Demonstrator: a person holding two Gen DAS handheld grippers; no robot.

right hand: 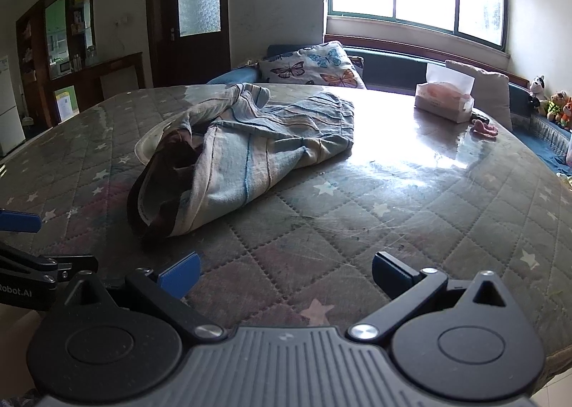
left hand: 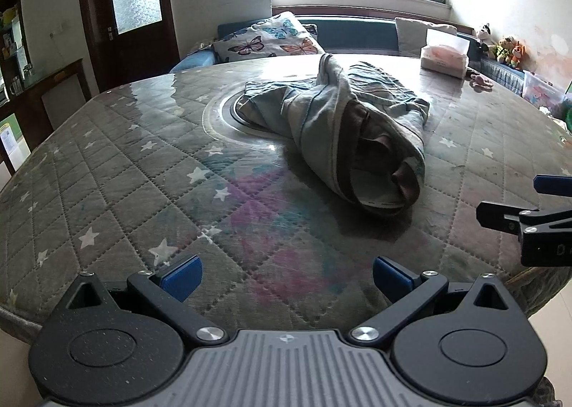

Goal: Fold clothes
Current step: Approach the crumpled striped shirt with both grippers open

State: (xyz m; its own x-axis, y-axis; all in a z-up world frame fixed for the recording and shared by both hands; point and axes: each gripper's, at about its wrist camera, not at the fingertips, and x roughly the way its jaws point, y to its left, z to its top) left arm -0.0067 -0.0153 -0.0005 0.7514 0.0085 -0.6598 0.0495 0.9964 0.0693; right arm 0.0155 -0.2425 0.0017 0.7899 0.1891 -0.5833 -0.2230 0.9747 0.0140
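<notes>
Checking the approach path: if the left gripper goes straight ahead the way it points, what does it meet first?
Probably the left gripper meets bare quilted tabletop first; the crumpled garment lies slightly right of that line.

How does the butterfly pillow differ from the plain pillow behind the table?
The butterfly pillow carries coloured butterflies; the plain pillow is a bare pale grey. The butterfly pillow sits left of the tissue box; the plain pillow sits right behind it. Both lean on the blue bench.

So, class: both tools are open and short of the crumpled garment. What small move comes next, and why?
Probably advance the left tool toward the garment's near, rolled-up end. The striped garment lies bunched on the quilted table, nothing is gripped, and the right tool is likewise open and apart from it, so folding can't begin until an edge is held.
</notes>
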